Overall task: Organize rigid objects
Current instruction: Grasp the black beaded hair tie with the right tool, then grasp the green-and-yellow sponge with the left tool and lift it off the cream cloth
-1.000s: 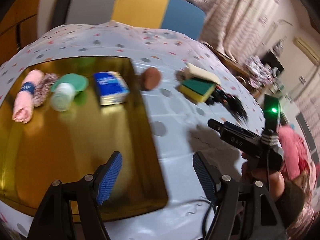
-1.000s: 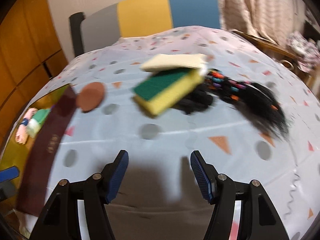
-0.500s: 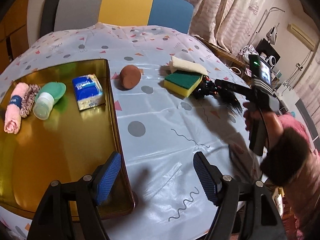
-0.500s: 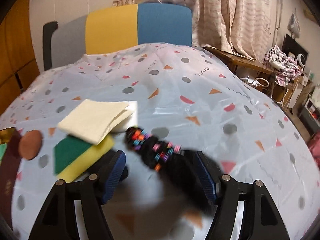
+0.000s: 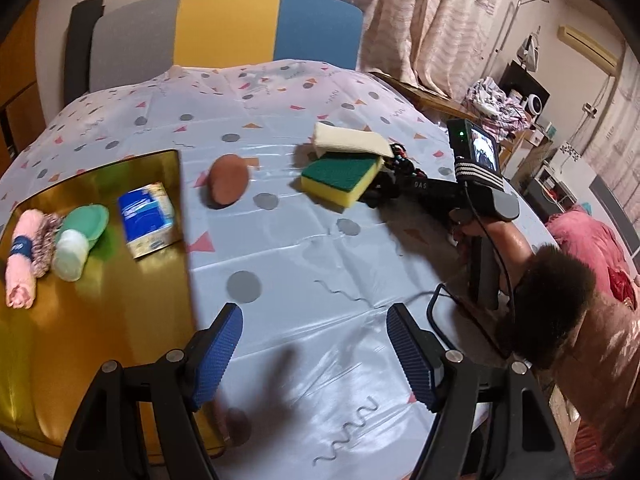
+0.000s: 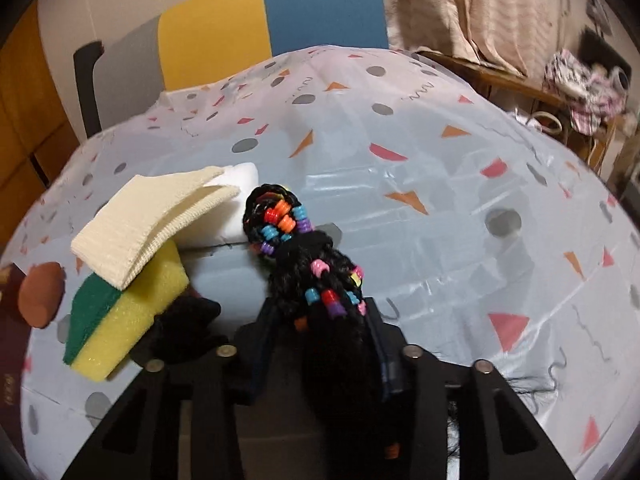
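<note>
The right gripper (image 6: pixel 320 332) is down on the table with its jaws closing around a black braided hairpiece (image 6: pixel 308 276) strung with bright plastic beads — the braid runs right between the blue pads, which look pressed against its sides, and its looped end pokes out ahead of them. Just to its left sits a yellow sponge with a green scouring face (image 6: pixel 120 312), with a folded cream cloth (image 6: pixel 144 224) lying partly on top of it and a white block (image 6: pixel 228 208) behind; a small black lump rests against the sponge's near corner, though I cannot tell what it is. The left gripper (image 5: pixel 314 356) hangs over the patterned tablecloth (image 5: pixel 304 264) with its jaws wide apart and nothing between them. Beside it lies a gold tray (image 5: pixel 80 320) holding a rolled pink towel (image 5: pixel 22 252), a pale green bottle (image 5: pixel 78 240) on its side and a blue-and-white packet (image 5: pixel 148 220). A brown oval object (image 5: pixel 227 179) rests on the cloth between the tray and the sponge. A chair with grey, yellow and blue panels (image 5: pixel 224 28) stands at the far side.
</note>
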A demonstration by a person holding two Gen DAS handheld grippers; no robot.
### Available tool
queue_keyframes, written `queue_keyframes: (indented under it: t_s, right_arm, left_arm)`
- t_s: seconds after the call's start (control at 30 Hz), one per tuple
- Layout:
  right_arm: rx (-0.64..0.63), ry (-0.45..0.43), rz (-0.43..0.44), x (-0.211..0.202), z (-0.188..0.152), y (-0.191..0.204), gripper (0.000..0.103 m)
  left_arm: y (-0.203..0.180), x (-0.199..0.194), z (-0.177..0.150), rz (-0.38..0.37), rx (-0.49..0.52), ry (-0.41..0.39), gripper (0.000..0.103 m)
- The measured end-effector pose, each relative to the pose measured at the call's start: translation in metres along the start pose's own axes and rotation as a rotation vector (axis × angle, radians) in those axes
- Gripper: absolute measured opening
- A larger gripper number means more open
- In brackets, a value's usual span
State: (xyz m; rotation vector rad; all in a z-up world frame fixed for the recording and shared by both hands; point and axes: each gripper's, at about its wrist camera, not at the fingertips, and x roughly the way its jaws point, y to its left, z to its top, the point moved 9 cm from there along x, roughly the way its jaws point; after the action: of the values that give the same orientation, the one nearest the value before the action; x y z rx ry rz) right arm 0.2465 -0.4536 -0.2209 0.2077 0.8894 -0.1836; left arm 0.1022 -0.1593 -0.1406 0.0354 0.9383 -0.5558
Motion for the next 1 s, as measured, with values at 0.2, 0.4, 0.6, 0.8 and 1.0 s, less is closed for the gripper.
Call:
queue_keyframes:
  t_s: [0.2,0.4,0.6,0.8,1.0]
  right_arm:
    - [0.082,-0.016,0.028,-0.015,-0.016,-0.009,0.038]
    - [0.148,-0.044,0.043,-0.024,-0.025,-0.017,0.038]
    - [0.136,-0.061,0.022,-0.026,-0.027,-0.016,0.038]
    - [0.139,-0.072,0.019,-0.027,-0.028,-0.017,0.038]
    - [0.158,-0.081,0.038,-0.027,-0.029,-0.019,0.038]
  left_arm:
    - [-0.019,0.024,0.017,-0.033,0.027,0.029,0.075]
    - [-0.026,0.064,0.049,0.006,0.072,0.062,0.077]
    - [-0.032,0.121,0.082,0.066,0.203,0.107,0.078]
    - [-0.031,0.168,0.114,0.103,0.302,0.119,0.082]
    - [-0.04,0.192,0.123,0.076,0.431,0.113,0.083]
